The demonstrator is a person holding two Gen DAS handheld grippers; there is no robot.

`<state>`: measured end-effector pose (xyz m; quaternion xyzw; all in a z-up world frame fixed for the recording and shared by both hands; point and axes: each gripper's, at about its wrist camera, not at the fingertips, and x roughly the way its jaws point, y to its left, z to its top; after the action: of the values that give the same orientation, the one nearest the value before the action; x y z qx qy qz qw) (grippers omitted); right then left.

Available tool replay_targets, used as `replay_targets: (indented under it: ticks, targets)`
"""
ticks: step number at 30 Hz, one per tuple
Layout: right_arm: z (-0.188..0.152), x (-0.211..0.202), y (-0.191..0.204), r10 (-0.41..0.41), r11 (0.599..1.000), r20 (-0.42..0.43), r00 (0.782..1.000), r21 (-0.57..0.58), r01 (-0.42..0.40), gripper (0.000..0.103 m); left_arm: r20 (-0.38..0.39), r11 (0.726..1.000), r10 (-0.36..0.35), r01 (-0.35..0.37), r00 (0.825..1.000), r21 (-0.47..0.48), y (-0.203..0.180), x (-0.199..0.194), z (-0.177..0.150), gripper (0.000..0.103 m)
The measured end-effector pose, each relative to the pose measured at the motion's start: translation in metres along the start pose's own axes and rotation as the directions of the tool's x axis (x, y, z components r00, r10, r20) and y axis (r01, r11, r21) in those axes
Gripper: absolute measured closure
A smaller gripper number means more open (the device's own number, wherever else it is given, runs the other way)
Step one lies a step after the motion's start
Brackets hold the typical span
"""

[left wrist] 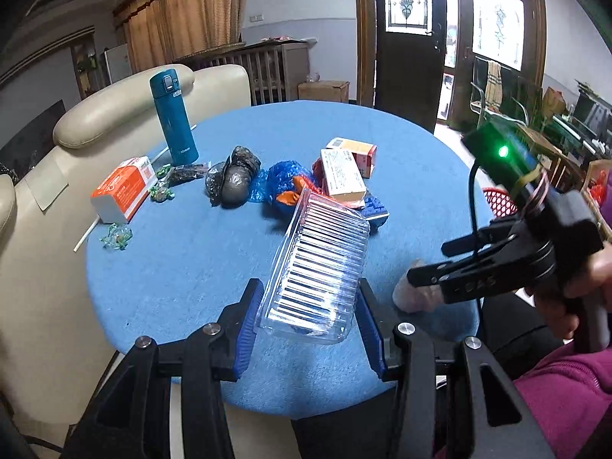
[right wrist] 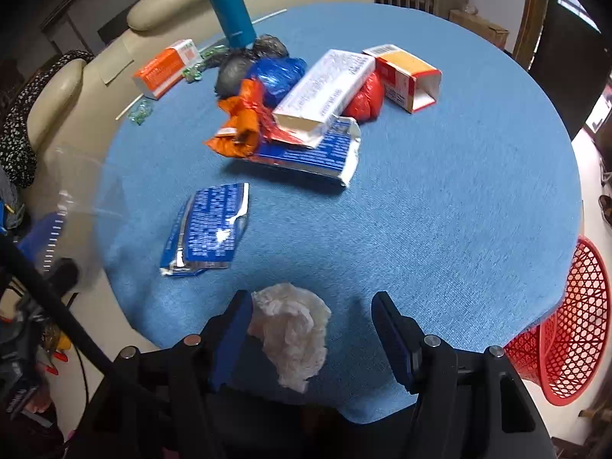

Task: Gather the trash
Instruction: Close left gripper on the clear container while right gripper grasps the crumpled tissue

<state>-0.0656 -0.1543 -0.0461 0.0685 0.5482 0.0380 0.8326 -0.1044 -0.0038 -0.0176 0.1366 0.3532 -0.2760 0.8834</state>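
My left gripper (left wrist: 309, 291) is shut on a clear ribbed plastic tray (left wrist: 317, 264), which it holds tilted above the round blue table (left wrist: 172, 267). The same tray shows as a blur at the left edge of the right wrist view (right wrist: 76, 206). My right gripper (right wrist: 313, 300) is open and points down at the table's near edge. A crumpled white tissue (right wrist: 292, 334) lies between its jaws, against the left pad and well apart from the right one. In the left wrist view the right gripper (left wrist: 428, 267) hovers over that tissue (left wrist: 415, 296).
A blue foil wrapper (right wrist: 208, 225) lies flat beyond the tissue. Further back is a pile of boxes and bags, with a white carton (right wrist: 325, 88) on top. A teal flask (left wrist: 174, 118) stands at the far edge. A red mesh basket (right wrist: 573, 325) sits below the table's right edge.
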Motion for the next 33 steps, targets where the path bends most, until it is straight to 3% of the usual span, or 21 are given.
replay_targets:
  ticks: [15,16,17,18,19,26,33]
  targets:
    - [-0.004,0.000,0.006,0.021,0.999,-0.038,0.999,-0.029,-0.023,0.035,-0.013,0.999,0.004,-0.004,1.000,-0.042,0.006,-0.001,0.005,0.053]
    - [-0.005,0.006,0.007,0.016,0.999,-0.054,0.998,-0.029,-0.018,0.039,-0.013,0.999,0.005,-0.005,1.000,-0.039,0.005,0.000,0.005,0.053]
    - [-0.006,0.011,0.007,0.022,0.999,-0.071,0.997,-0.024,-0.024,0.058,-0.013,0.999,0.005,-0.005,1.000,-0.037,0.005,-0.001,0.005,0.053]
    - [-0.007,0.014,0.005,0.046,0.999,-0.087,0.995,-0.015,-0.047,0.065,-0.013,0.999,0.004,-0.004,1.000,-0.036,0.004,-0.001,0.004,0.053]
    - [-0.007,0.015,0.004,0.089,0.996,-0.086,0.992,0.004,-0.089,0.066,-0.014,0.999,0.000,-0.001,1.000,-0.034,0.004,-0.001,0.004,0.053]
    - [-0.007,0.011,-0.003,0.090,0.996,-0.045,0.995,0.030,-0.088,0.077,-0.018,0.999,-0.001,0.000,1.000,-0.040,0.004,0.000,0.006,0.053]
    - [-0.003,-0.003,-0.015,0.096,0.993,0.013,0.995,0.063,-0.097,0.077,-0.015,0.999,-0.001,0.001,1.000,-0.032,0.000,-0.001,0.007,0.053]
